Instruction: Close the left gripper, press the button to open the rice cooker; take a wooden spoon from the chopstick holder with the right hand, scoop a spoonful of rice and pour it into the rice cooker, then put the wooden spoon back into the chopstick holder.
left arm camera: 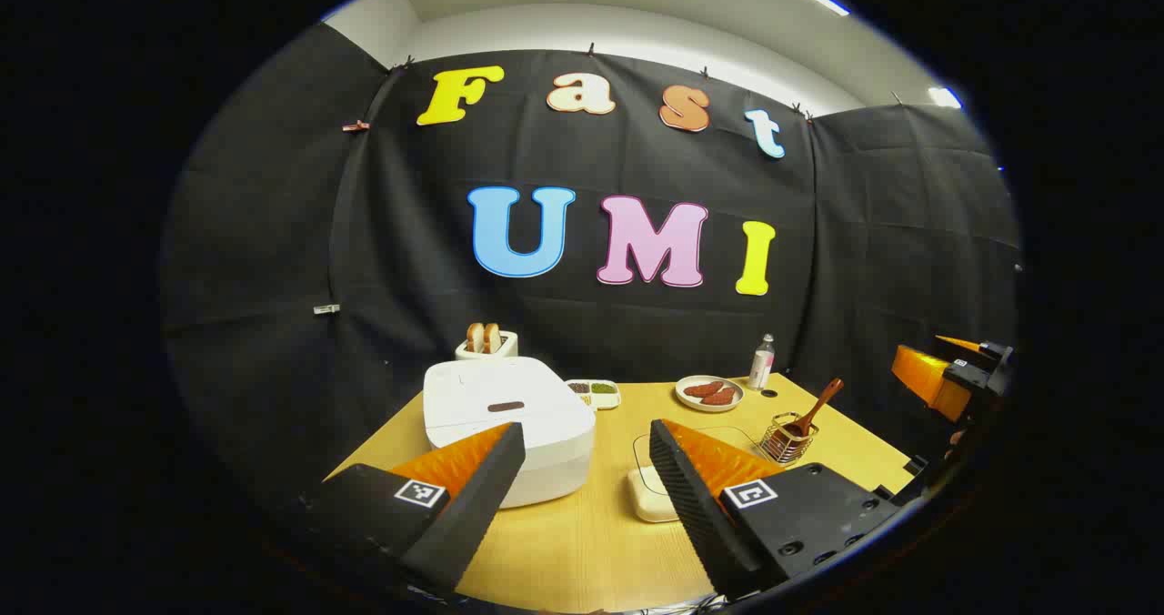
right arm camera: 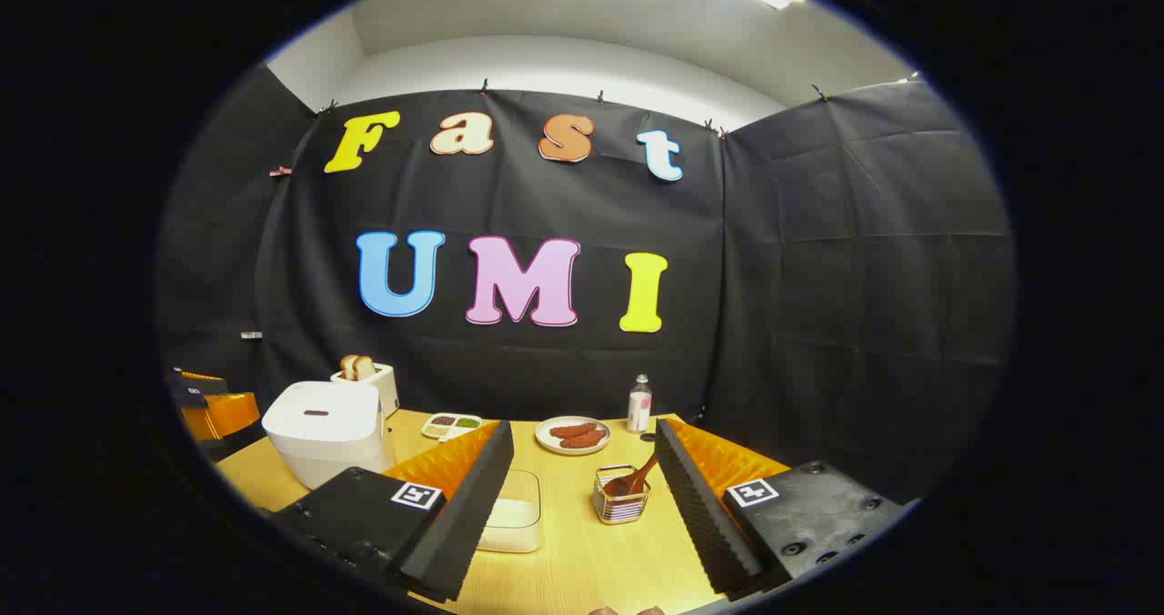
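Nothing of the job looks done yet. My left claw (left arm camera: 587, 469) hangs released, fingers wide apart, above the near edge of the desk (left arm camera: 582, 542), so the first step of clenching it is still ahead. The white rice cooker (left arm camera: 505, 424) sits with its lid down, just beyond my left finger. My right claw (right arm camera: 582, 497) is likewise spread and grasping nothing. The wooden spoon (right arm camera: 634, 480) stands untouched in the wire chopstick holder (right arm camera: 621, 499) (bowl down, handle leaning up and away), between my right fingers in the right gripper view. The clear rice container (right arm camera: 514, 515) waits beside it, unscooped.
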Demonstrator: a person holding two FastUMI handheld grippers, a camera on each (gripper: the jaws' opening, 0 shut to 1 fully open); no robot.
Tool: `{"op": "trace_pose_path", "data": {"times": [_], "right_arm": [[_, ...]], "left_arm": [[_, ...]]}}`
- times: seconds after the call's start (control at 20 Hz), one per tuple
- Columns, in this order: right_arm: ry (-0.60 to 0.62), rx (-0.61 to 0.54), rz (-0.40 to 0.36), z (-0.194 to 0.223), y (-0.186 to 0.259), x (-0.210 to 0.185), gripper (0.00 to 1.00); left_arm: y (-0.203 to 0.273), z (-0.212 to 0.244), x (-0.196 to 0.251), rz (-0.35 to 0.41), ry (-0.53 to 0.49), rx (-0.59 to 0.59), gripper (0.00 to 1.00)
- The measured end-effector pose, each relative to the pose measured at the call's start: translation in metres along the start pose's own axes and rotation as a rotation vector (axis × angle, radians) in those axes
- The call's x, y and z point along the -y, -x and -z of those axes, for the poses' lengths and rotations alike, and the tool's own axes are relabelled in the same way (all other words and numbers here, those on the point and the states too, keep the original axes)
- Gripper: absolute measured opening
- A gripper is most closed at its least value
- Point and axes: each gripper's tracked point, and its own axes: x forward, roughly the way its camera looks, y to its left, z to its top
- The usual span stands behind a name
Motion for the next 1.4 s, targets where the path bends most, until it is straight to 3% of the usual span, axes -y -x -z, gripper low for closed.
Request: {"op": "trace_pose_path", "data": {"times": [0.4, 0.75, 1.05, 1.4], "right_arm": [[0.004, 0.001, -0.008, 0.001, 0.0, -0.005, 0.98], [0.023, -0.029, -0.026, 0.002, -0.026, 0.005, 0.98], [0.016, -0.052, -0.06, 0.003, -0.055, 0.013, 0.98], [0.013, -0.073, -0.128, 0.012, -0.068, 0.009, 0.98]], "left_arm": [[-0.004, -0.005, -0.013, -0.02, 0.004, 0.019, 0.95], [-0.011, -0.004, -0.011, -0.042, 0.009, -0.014, 0.96], [-0.03, -0.009, -0.014, -0.093, 0.06, -0.026, 0.96], [-0.07, -0.031, -0.055, -0.198, 0.043, -0.016, 0.95]]}}
